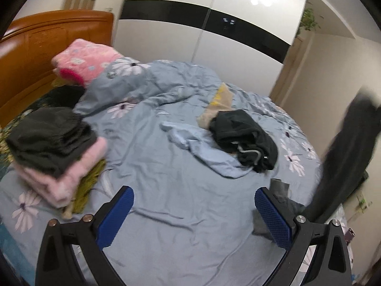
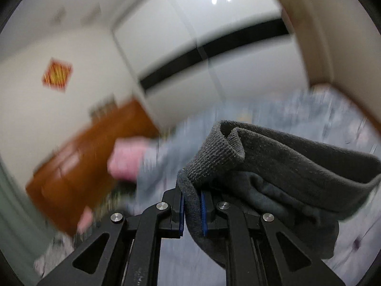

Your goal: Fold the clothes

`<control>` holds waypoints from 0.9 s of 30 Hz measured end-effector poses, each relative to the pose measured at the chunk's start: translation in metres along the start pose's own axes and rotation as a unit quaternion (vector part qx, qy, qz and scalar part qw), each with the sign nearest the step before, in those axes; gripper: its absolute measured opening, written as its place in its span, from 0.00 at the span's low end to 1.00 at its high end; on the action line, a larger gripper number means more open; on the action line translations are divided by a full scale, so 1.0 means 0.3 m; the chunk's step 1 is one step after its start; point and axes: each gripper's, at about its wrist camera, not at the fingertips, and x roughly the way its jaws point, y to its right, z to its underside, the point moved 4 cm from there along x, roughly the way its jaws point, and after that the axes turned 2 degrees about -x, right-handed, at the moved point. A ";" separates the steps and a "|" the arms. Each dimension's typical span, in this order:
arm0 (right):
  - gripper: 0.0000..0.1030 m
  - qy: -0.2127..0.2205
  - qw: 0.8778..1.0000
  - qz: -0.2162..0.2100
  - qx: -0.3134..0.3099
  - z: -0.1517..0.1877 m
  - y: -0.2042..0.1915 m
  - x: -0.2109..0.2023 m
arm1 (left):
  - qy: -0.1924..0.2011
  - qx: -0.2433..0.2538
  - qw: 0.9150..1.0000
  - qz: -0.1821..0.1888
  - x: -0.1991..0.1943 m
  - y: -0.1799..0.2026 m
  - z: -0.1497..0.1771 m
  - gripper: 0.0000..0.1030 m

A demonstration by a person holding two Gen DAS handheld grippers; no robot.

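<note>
The right hand-held gripper (image 2: 192,211) is clamped on a dark grey garment (image 2: 273,166), whose ribbed edge bunches just ahead of its fingers (the background is blurred). The left hand-held gripper (image 1: 194,199) stands wide apart over the bed (image 1: 181,205), with nothing between its fingers; a folded stack (image 1: 54,150) lies ahead to its left.

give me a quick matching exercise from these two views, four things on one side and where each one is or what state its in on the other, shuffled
Things:
1. dark grey knit garment
2. folded black garment
3. crumpled light blue garment
4. left gripper

Places or states:
A. open, with nothing between its fingers
B. loose on the middle of the bed
C. pinched in the right gripper
D. on top of the folded pink garment

Pairs: 1-C, 2-D, 3-B, 4-A
</note>
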 end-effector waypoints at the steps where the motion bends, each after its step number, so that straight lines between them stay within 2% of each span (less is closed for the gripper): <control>1: 0.11 -0.027 0.999 -0.002 0.018 0.087 0.010 0.096 | 0.000 -0.004 1.000 -0.009 -0.018 -0.027 0.007 1.00; 5: 0.10 -0.112 0.987 -0.017 0.110 0.400 0.067 0.404 | -0.004 -0.019 0.999 -0.042 -0.085 -0.142 0.034 1.00; 8: 0.10 -0.147 0.980 -0.031 0.133 0.556 0.039 0.500 | -0.006 -0.023 0.998 -0.050 -0.126 -0.211 0.051 1.00; 12: 0.11 -0.148 0.983 -0.057 0.092 0.565 -0.142 0.580 | 0.003 -0.040 0.997 -0.061 -0.162 -0.274 0.048 1.00; 15: 0.11 -0.146 0.983 -0.099 0.057 0.596 -0.292 0.587 | 0.009 -0.055 0.997 -0.060 -0.179 -0.303 0.032 1.00; 18: 0.10 -0.173 0.978 -0.113 0.025 0.660 -0.424 0.679 | 0.012 -0.058 0.996 -0.065 -0.197 -0.323 0.030 1.00; 21: 0.14 -0.221 0.973 -0.064 -0.008 0.760 -0.468 0.774 | 0.007 -0.051 0.996 -0.069 -0.207 -0.333 0.046 1.00; 24: 0.14 -0.249 0.968 -0.046 -0.005 0.833 -0.440 0.796 | -0.010 -0.060 0.996 -0.065 -0.182 -0.345 0.076 1.00; 26: 0.37 -0.250 0.966 -0.058 0.008 0.850 -0.406 0.768 | -0.023 -0.069 0.995 -0.060 -0.160 -0.353 0.098 1.00; 27: 0.55 -0.242 0.968 -0.065 0.007 0.843 -0.388 0.735 | -0.030 -0.074 0.995 -0.058 -0.149 -0.357 0.109 1.00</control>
